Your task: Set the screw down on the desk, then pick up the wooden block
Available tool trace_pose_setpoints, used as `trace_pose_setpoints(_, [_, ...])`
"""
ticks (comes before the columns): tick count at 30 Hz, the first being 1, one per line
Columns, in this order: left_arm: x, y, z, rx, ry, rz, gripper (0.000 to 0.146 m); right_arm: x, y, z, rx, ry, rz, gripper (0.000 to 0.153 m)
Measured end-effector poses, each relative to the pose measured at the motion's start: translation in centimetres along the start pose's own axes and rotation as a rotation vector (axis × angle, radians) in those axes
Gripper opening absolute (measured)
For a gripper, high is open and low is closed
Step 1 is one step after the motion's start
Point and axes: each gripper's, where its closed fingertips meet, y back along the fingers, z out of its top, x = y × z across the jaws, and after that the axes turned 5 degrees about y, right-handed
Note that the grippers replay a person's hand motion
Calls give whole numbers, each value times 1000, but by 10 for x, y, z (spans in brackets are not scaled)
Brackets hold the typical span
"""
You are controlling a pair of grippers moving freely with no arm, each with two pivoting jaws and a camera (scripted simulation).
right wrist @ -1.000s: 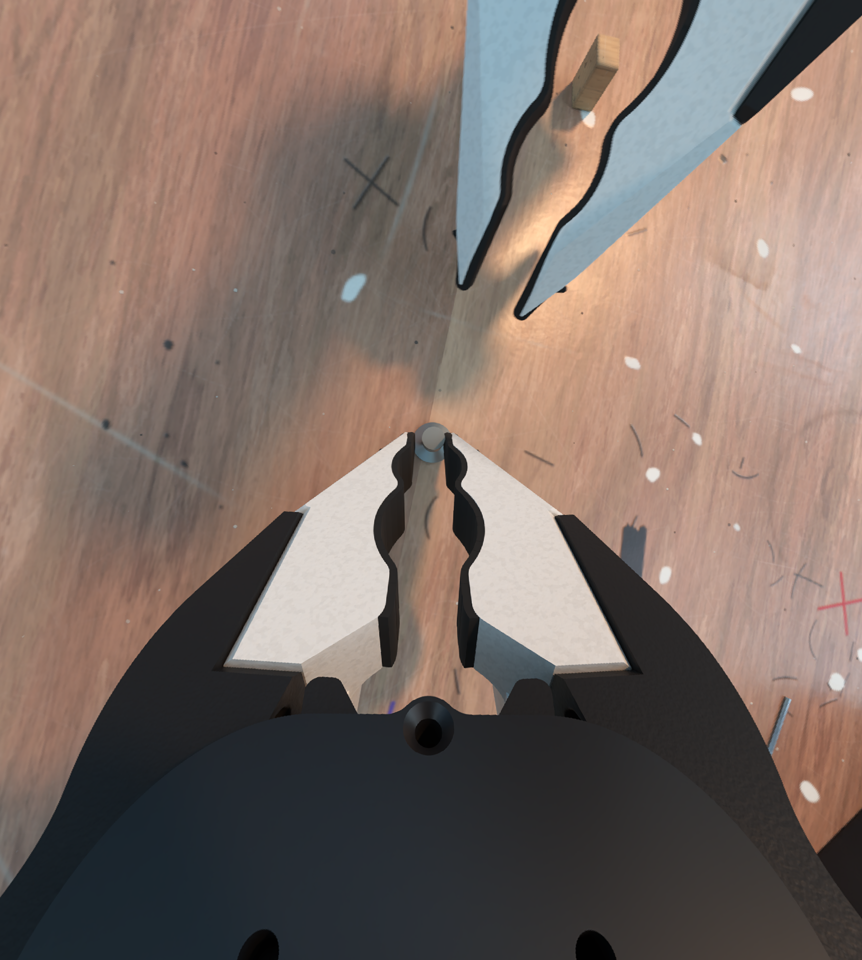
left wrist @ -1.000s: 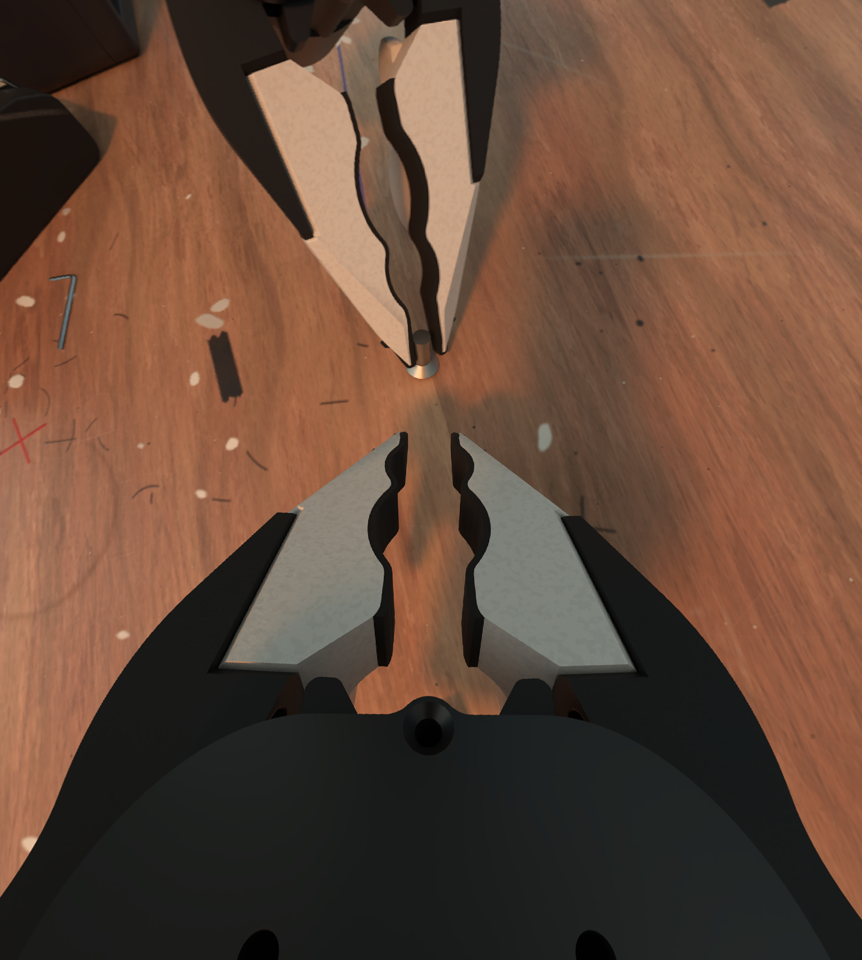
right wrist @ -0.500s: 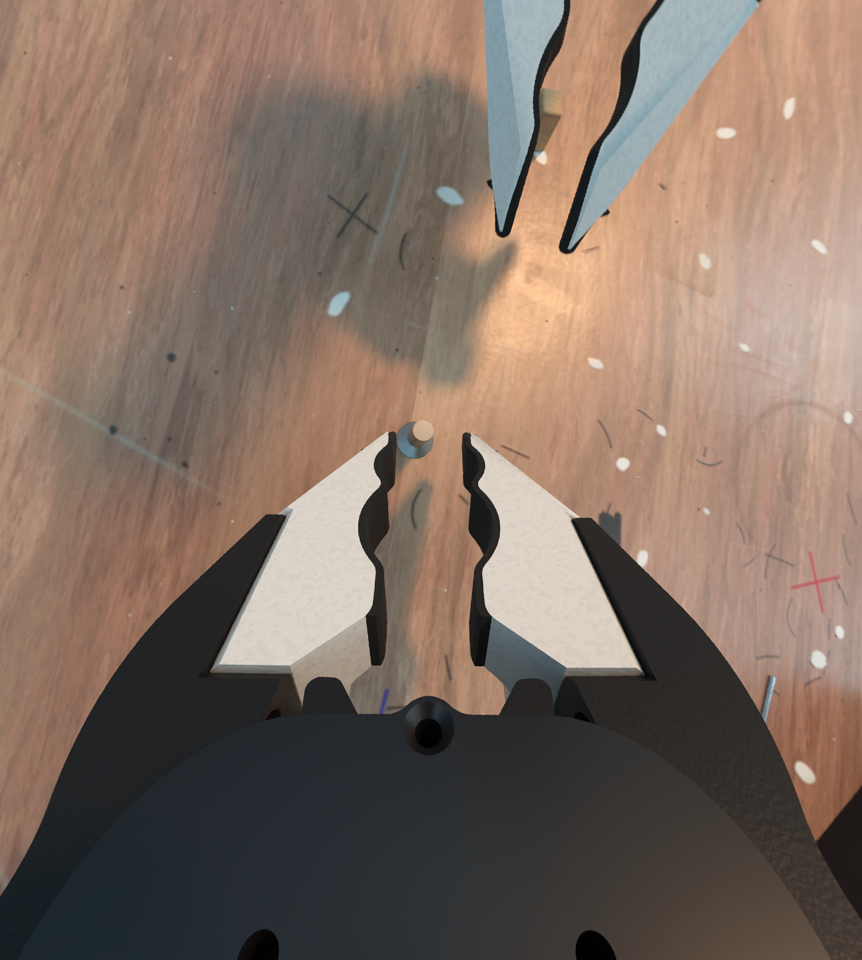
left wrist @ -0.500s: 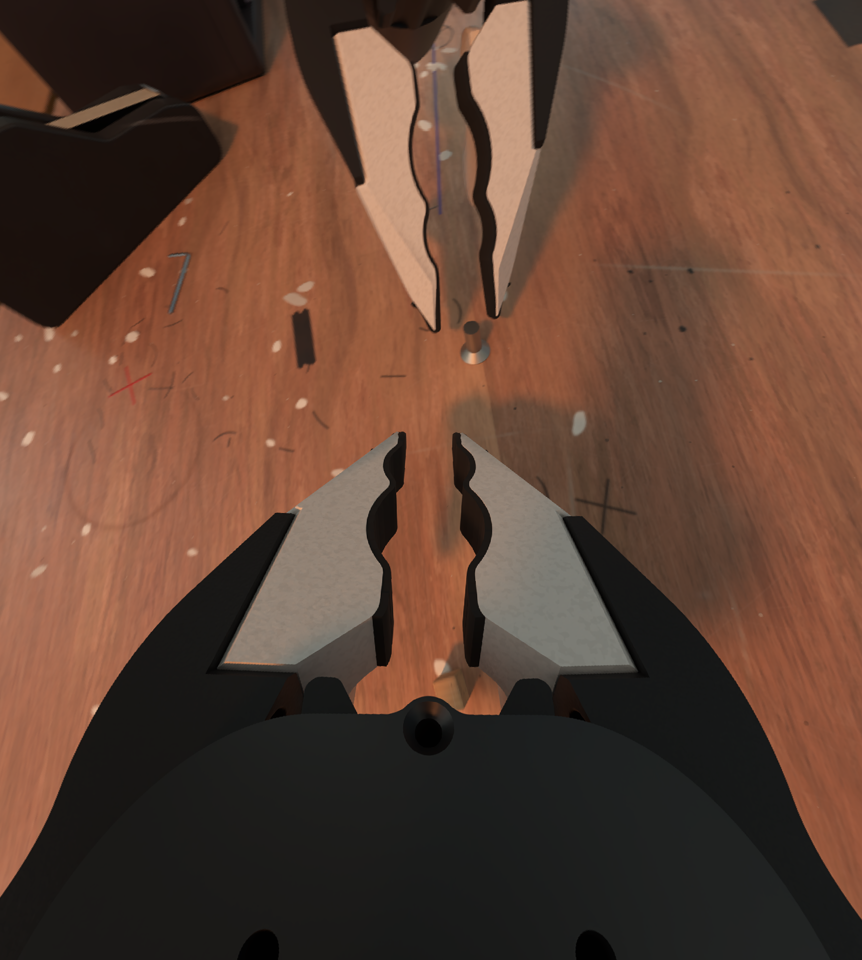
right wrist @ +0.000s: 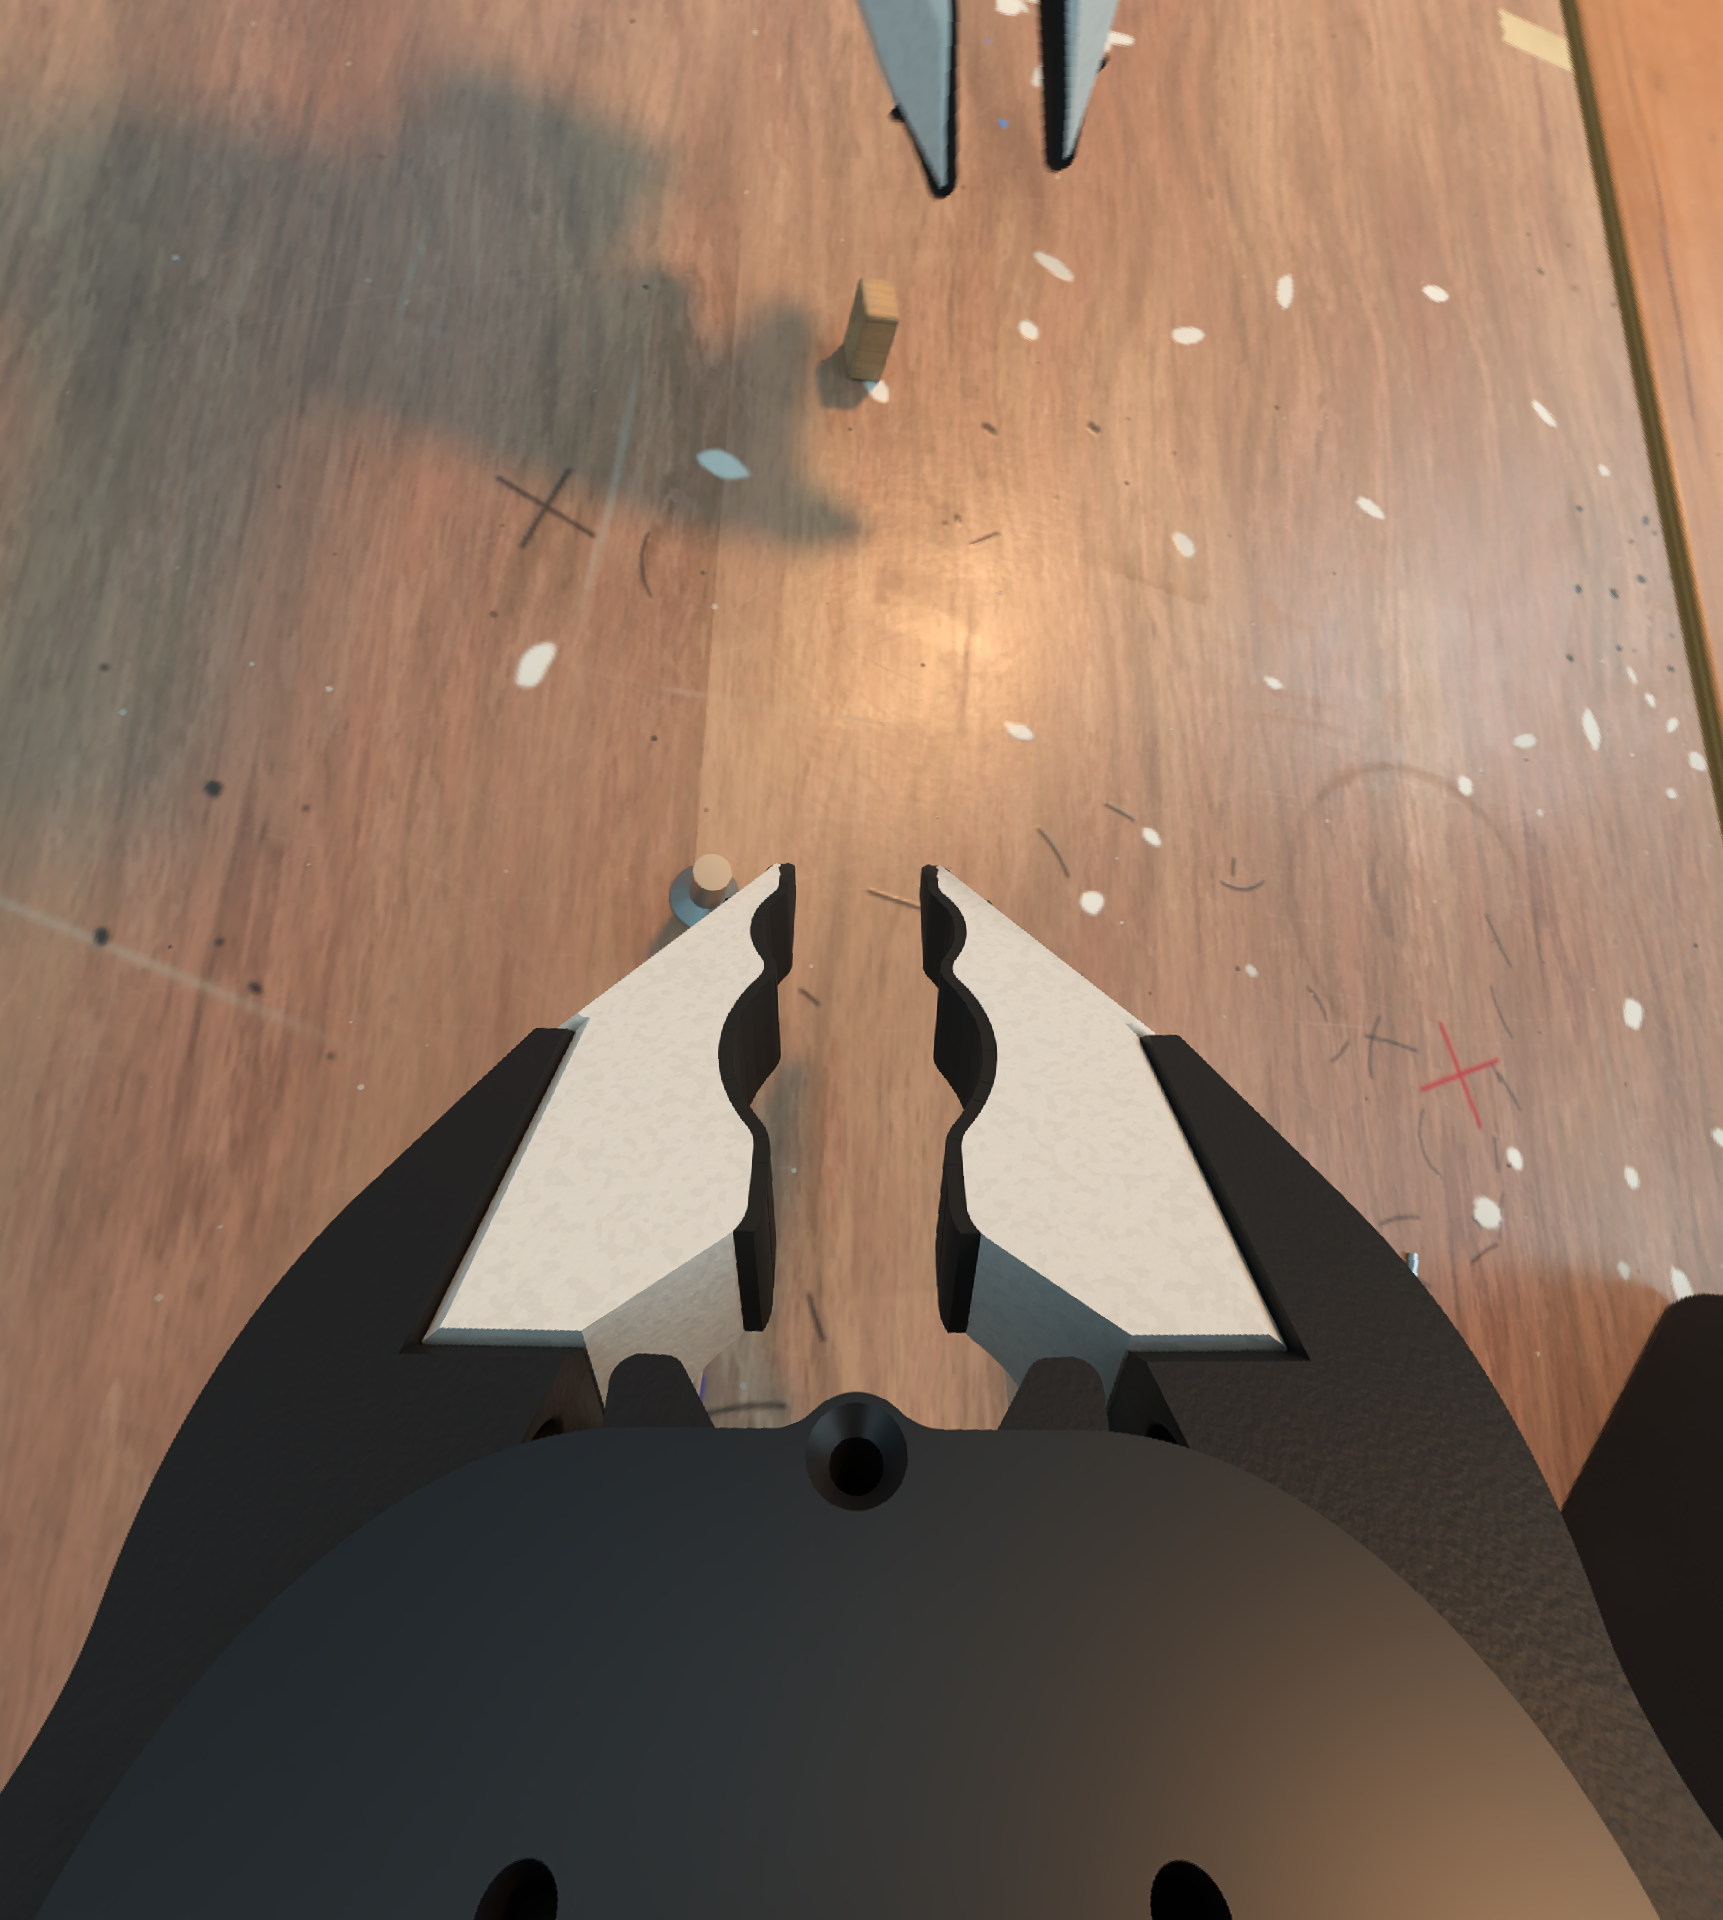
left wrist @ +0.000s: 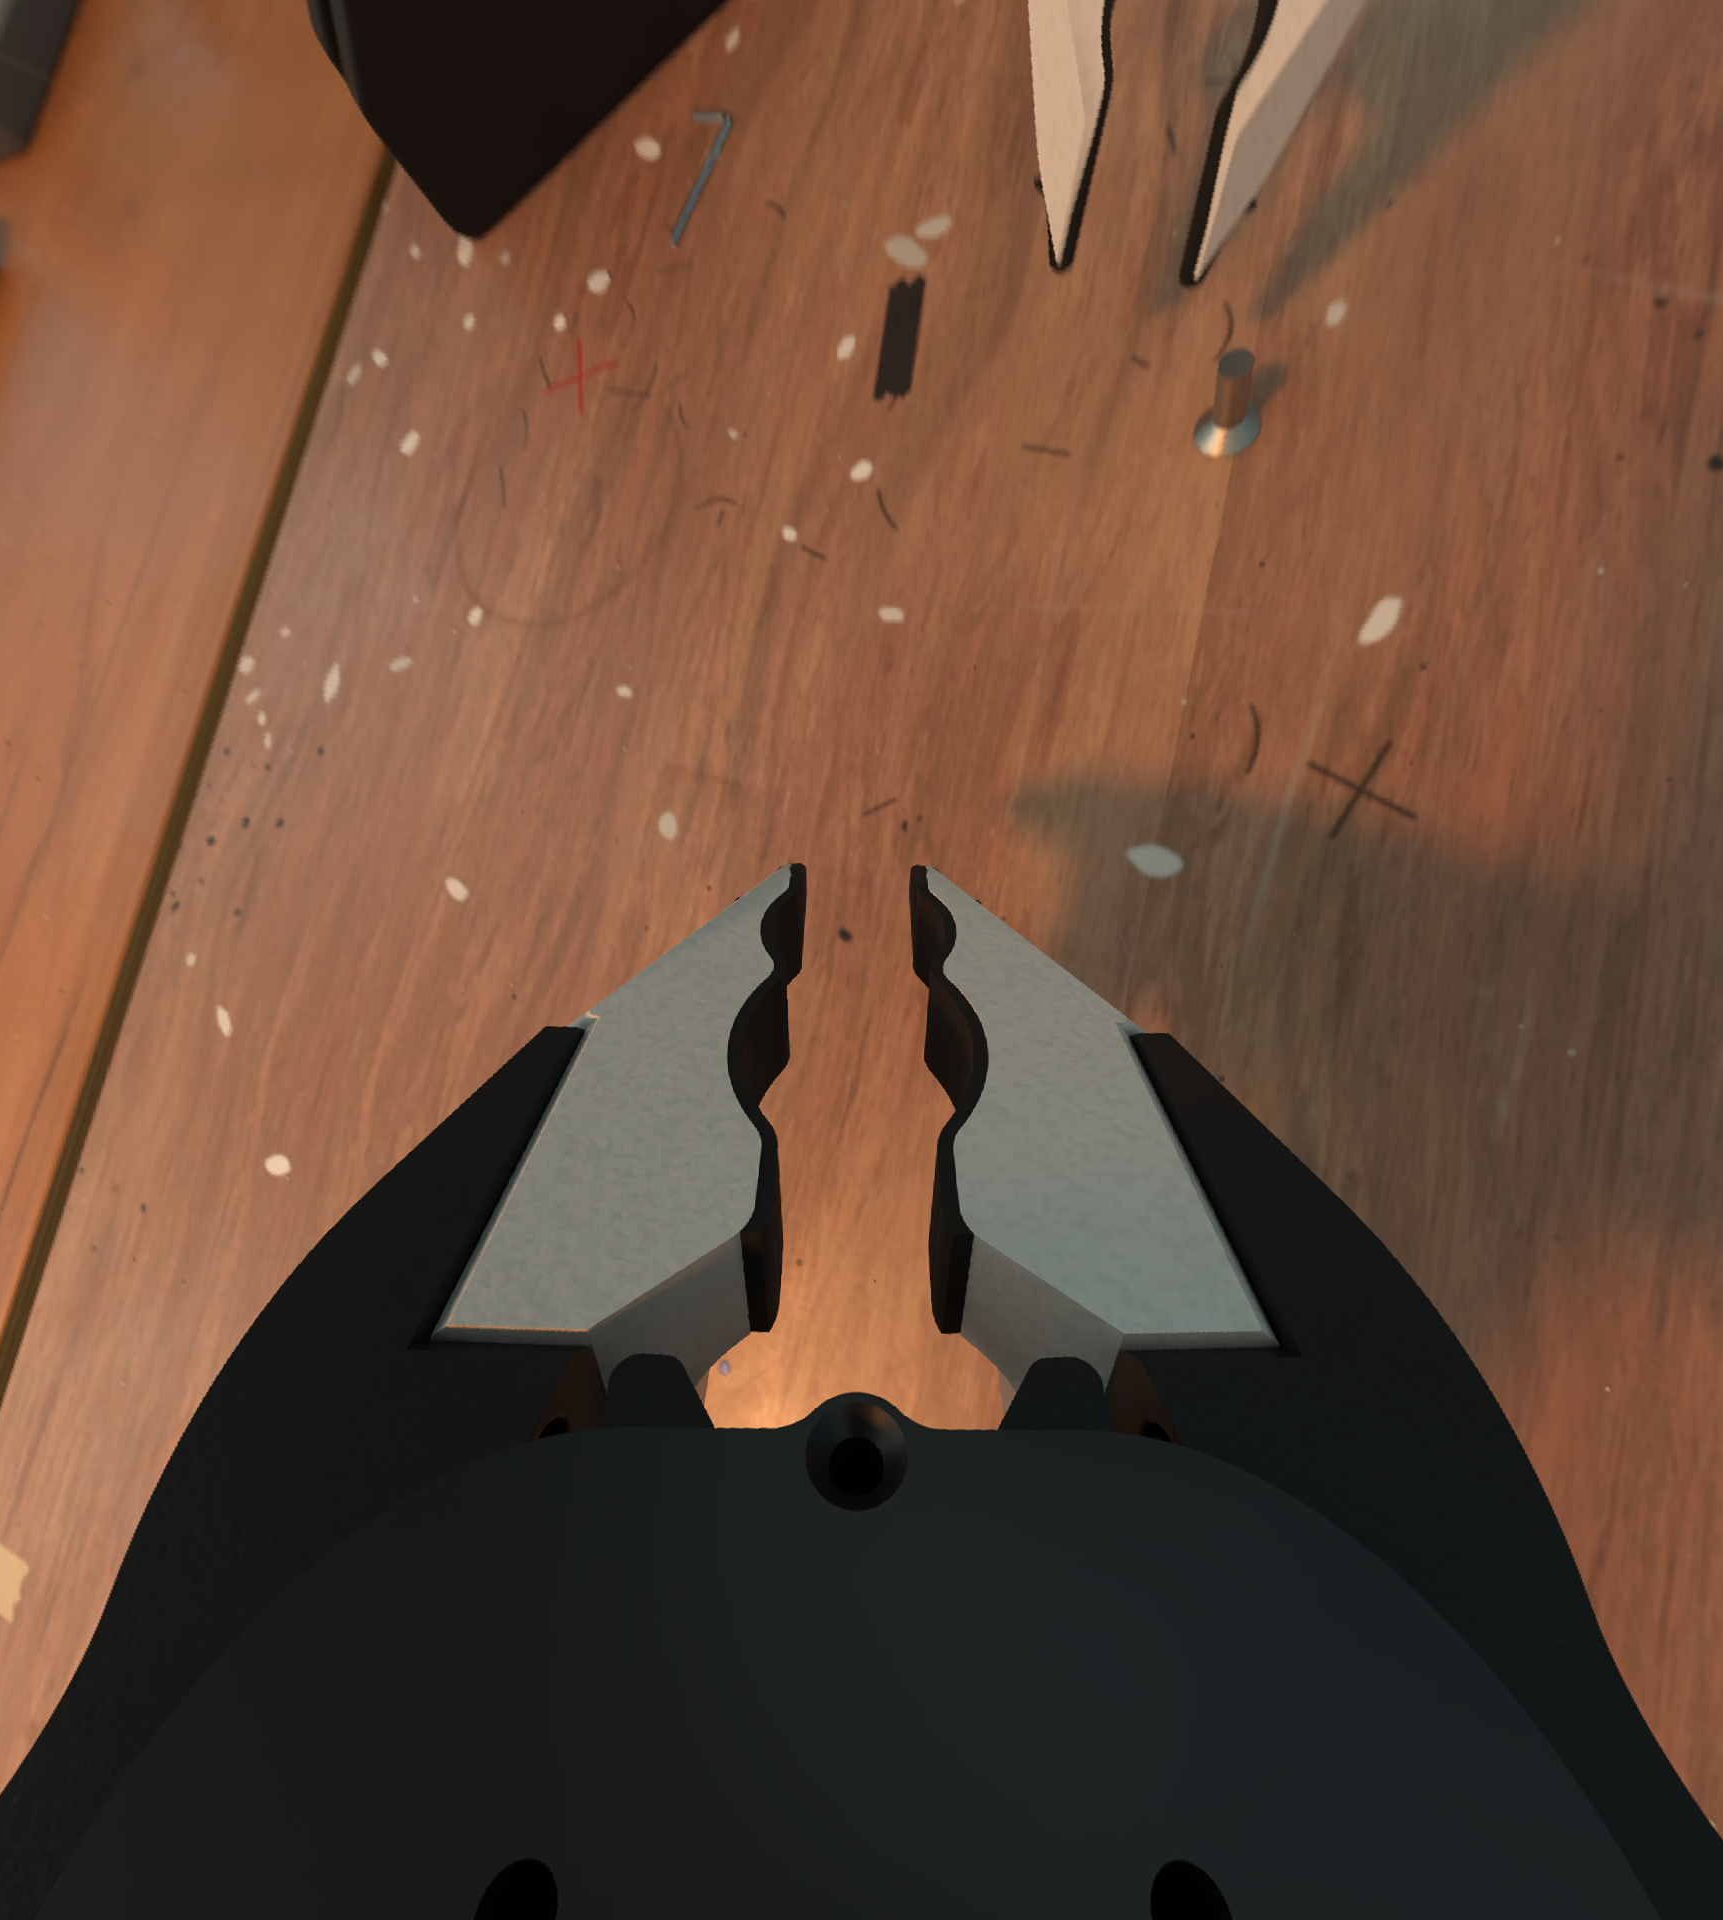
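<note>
The small metal screw [left wrist: 1228, 407] stands head-down on the wooden desk [left wrist: 992, 644], free of both grippers. In the right wrist view the screw [right wrist: 703, 889] sits just left of my right gripper's left fingertip. My right gripper [right wrist: 857, 883] is open and empty; it also shows at the top of the left wrist view [left wrist: 1125, 260]. The small wooden block [right wrist: 870, 330] stands upright on the desk ahead of it. My left gripper [left wrist: 857, 883] is open and empty; it shows far off in the right wrist view [right wrist: 997, 171], beyond the block.
A dark object [left wrist: 493, 94] lies at the far left of the desk. A small hex key [left wrist: 703, 171] and a short black strip [left wrist: 898, 338] lie near it. A dark seam [left wrist: 161, 831] runs along the desk's left side. A black object [right wrist: 1698, 1538] sits at my right gripper's right.
My right gripper opened, released the screw onto the desk, and shifted right of it. My left gripper backed away, so the block now stands in plain sight between the two grippers.
</note>
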Motion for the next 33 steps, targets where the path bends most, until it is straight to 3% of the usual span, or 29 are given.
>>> trace_pose_setpoints(14, [15, -23, -34, 173, 24, -19, 21, -8, -1, 0, -3, -19, -44, 22])
trace_pose_setpoints(23, [-9, 3, -52, 246, 62, -116, 24, -7, -3, -3, -2, -21, -32, 22])
trace_pose_setpoints(27, [-11, 2, -63, 315, 28, -58, 28, -6, -4, -3, 1, -21, -28, 22])
trace_pose_setpoints(33, [-14, -2, -50, 245, 20, -51, 28, -6, -4, -3, -1, -19, -27, 21])
